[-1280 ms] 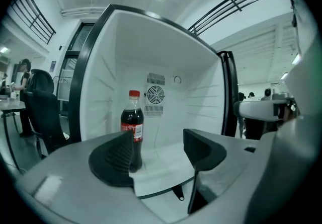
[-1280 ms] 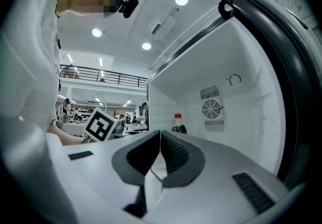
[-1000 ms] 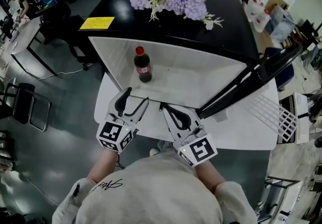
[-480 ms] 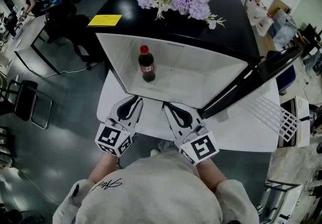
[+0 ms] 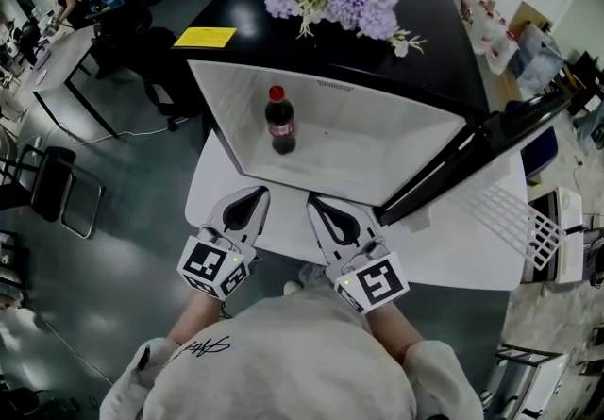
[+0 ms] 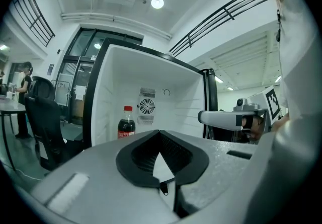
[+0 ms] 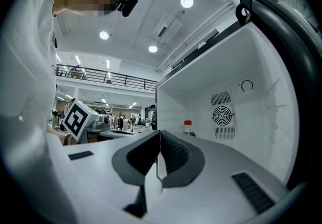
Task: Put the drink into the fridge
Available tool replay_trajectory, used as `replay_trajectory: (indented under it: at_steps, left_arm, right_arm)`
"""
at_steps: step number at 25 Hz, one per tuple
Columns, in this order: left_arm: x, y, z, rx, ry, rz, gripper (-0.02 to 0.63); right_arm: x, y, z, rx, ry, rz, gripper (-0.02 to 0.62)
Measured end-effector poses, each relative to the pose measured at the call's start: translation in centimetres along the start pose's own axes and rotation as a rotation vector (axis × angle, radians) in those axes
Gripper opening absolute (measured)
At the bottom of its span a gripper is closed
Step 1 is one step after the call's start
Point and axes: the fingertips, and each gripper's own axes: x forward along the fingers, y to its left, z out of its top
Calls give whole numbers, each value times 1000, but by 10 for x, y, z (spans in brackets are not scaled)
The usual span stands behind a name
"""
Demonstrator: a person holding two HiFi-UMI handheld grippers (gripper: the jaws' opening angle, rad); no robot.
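Left gripper: jaws stood wide apart a second ago, were nearly together half a second ago, and are now fully closed with tips meeting. Nothing is between them. The gripper has also drawn back slightly toward the person in the head view.

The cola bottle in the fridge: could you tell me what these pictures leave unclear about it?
- Dark cola bottle with red cap: label print too small, head view.
- Its body, right gripper view: hidden behind the right tongs; only the cap shows.
- Its base, left gripper view: hidden behind the left tongs.
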Motion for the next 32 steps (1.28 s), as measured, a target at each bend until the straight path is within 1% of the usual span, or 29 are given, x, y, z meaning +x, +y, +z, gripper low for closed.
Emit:
replay_trajectory:
  at_steps: [6,11,16,32]
  left_arm:
    - [-4,-5,2,-10,-9,-9,5]
    - [-9,-5,5,-17,-21,-11,3]
    - [-13,-5,2,-16,-15,-14,3]
    - [-20,2,5,-17,-31,5,3]
  right_arm:
    - [-4,7,-1,26,19,5,12]
    - [-5,10,2,-5,1,6,12]
    - [-4,12,2,-17,-7,2,12]
    - [2,16,0,-18,9,8,12]
